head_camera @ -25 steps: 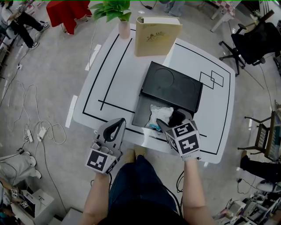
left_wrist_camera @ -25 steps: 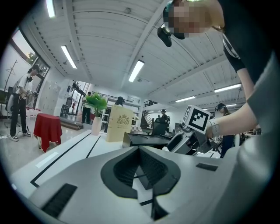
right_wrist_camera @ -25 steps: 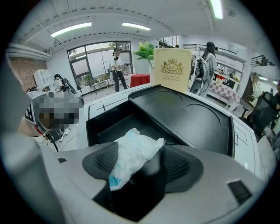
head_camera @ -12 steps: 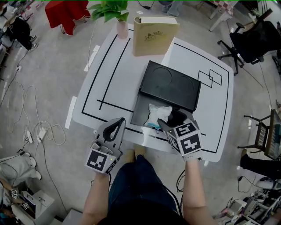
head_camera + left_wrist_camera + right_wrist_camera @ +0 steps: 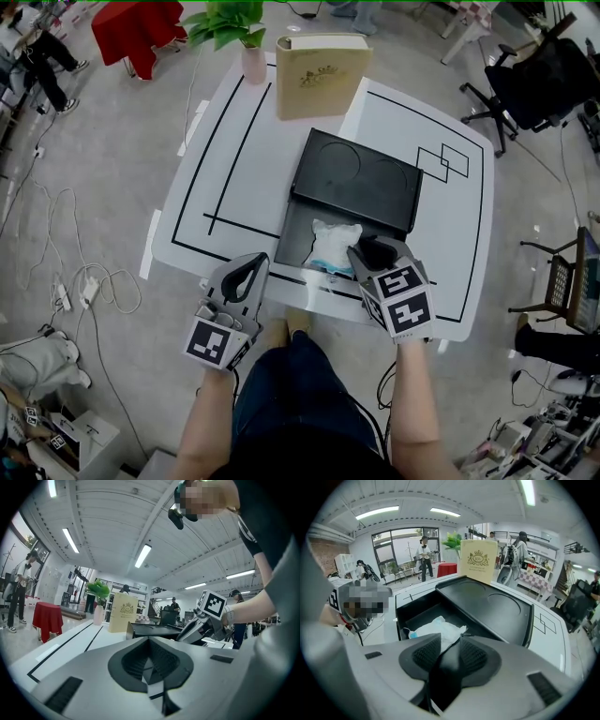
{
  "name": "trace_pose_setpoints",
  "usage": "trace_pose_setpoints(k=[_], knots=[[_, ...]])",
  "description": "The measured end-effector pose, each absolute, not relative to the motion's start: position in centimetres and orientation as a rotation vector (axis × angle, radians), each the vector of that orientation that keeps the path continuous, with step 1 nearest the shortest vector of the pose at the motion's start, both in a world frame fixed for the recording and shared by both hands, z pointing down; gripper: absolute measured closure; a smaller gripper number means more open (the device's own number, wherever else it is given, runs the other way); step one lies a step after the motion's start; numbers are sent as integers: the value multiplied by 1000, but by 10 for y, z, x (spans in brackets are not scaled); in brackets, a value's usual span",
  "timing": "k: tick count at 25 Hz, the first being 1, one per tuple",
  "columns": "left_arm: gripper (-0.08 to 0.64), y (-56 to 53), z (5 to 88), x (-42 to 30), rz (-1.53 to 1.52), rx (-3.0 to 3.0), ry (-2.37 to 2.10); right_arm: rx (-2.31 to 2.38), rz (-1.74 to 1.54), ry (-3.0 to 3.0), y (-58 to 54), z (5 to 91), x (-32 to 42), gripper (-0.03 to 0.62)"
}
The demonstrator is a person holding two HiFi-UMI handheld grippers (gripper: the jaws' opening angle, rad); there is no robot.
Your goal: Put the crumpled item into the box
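Observation:
The crumpled white item (image 5: 330, 246) lies in the uncovered near part of the black box (image 5: 287, 242), whose lid (image 5: 356, 183) covers the far part. In the right gripper view the crumpled item (image 5: 436, 629) rests just beyond the jaw tips. My right gripper (image 5: 371, 253) hangs over the box's near right corner, pointing steeply down. Its jaws have just been closing, a narrow gap remains, and nothing is between them (image 5: 458, 641). My left gripper (image 5: 246, 274) is held level off the table's front edge, shut and empty (image 5: 149, 641).
A beige upright book-like box (image 5: 314, 77) and a plant in a pink vase (image 5: 251, 52) stand at the table's far edge. Black lines mark the white table (image 5: 234, 169). An office chair (image 5: 534, 89) is at the right, and cables (image 5: 84, 281) lie on the floor at the left.
The right gripper's jaws have narrowed above the box while the hand stayed in place. The crumpled item lies still in the box. The left gripper has not moved.

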State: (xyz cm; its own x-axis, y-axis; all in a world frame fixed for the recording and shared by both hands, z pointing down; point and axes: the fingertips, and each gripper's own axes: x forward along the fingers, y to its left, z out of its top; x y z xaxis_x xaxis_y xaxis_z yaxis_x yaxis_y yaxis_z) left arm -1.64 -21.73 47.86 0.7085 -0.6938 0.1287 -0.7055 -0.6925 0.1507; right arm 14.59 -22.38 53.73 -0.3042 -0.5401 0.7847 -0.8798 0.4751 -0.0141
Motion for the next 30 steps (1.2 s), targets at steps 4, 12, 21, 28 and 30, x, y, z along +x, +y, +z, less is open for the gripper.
trace_pose_setpoints(k=[4,12,21,28,30], knots=[[558,-215,479,-13,93,2730,-1114,1189,578,-1986,-221,536,149,533],[560,-214,478,-7,92,2731,-1090,1247,513,-2086,-219,517,144,586],[560,-217,469,5,92,2759,-1055,1431,580,-2334,-218,477,148,586],[560,-219,456,14,86,2783,-1033,1480,570,-2368,-208,461,154,588],[560,-219,452,16,81,2789,-1026,1494,561,-2369,-206,456,155,588]])
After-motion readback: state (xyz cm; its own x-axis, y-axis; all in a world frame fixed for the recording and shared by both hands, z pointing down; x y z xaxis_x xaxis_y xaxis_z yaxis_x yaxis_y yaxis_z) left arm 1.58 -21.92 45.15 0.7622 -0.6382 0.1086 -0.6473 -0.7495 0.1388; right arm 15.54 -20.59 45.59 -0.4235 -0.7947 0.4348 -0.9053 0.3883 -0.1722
